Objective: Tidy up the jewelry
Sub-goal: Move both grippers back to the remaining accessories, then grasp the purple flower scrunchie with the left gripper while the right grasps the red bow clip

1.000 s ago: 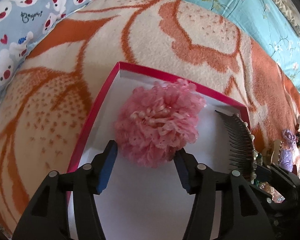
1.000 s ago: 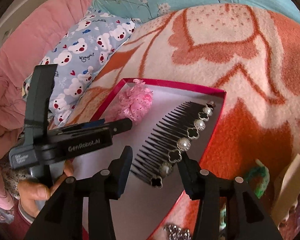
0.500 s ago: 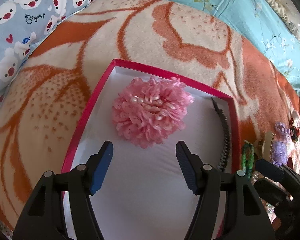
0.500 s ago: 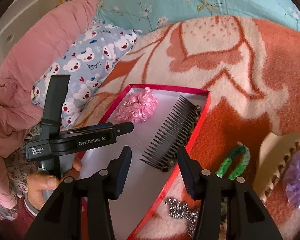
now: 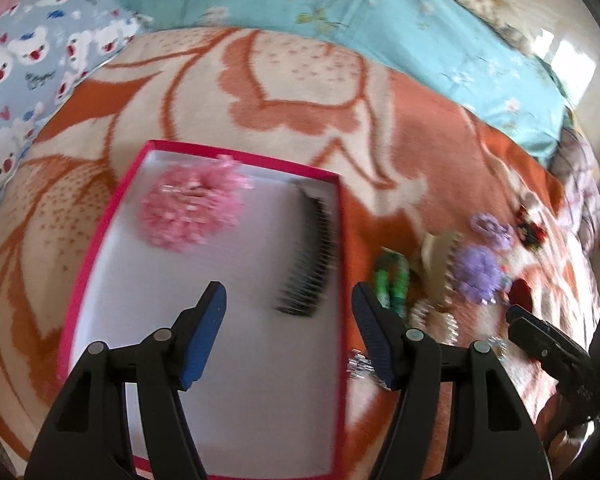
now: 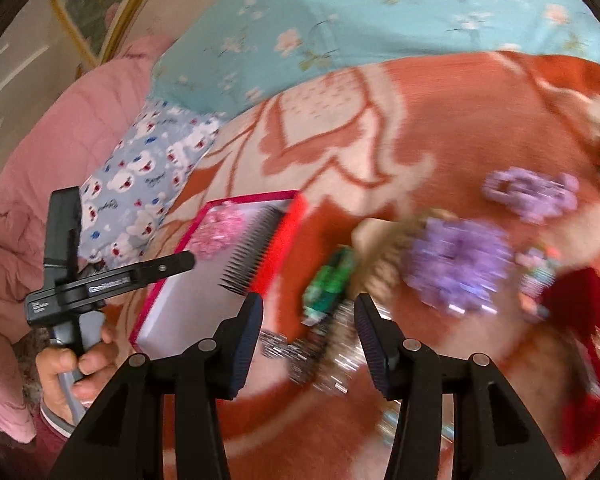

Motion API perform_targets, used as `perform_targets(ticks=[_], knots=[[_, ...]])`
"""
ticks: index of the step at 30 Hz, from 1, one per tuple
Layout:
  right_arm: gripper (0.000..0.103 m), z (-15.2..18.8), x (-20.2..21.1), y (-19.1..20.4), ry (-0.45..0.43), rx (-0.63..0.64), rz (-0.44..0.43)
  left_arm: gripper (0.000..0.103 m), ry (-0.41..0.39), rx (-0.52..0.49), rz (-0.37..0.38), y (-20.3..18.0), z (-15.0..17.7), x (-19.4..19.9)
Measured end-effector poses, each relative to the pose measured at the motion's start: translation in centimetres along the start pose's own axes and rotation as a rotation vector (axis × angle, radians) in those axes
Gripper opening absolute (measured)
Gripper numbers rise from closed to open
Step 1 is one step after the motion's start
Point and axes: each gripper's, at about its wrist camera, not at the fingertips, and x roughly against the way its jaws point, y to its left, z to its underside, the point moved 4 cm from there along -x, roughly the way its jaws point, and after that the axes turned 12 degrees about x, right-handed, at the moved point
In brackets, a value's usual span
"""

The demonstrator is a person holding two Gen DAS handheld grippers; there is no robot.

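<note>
Orange-patterned blanket point(image 5: 300, 92) covers the bed; on it the red-rimmed box point(image 5: 100, 240) holds a pink flower piece point(image 5: 188, 212) and, apart to its right, the black comb point(image 5: 312, 256). Left gripper point(image 5: 290, 336) hovers, fingers spread, empty. Right gripper point(image 6: 308, 344), released too, over blurred silver chains point(image 6: 296, 352).

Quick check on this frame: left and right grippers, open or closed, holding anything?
Left gripper: open, holding nothing, above the pink-rimmed box.
Right gripper: open, holding nothing, above loose pieces on the blanket.
</note>
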Motion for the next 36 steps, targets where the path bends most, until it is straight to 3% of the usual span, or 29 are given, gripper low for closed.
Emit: perform_targets(ticks=[17, 25, 29, 36], knots=[[0.050, 5.0, 10.6, -8.6, -0.020, -0.035, 0.271, 0.065, 0.065, -0.146, 0.098, -9.8, 4.5, -0.3], [0.050, 5.7, 9.6, -10.4, 0.044, 0.009, 0.322, 0.065, 0.102, -0.217, 0.130, -14.9, 5.3, -2.7], [0.061, 5.9, 8.4, -11.1, 0.089, 0.026, 0.327, 0.065, 0.118, -0.242, 0.135, -16.9, 5.3, -4.5], [0.061, 6.5, 7.4, -12.7, 0.130, -0.002, 0.323, 0.065, 0.161, -0.296, 0.140, -20.2, 5.6, -8.0]])
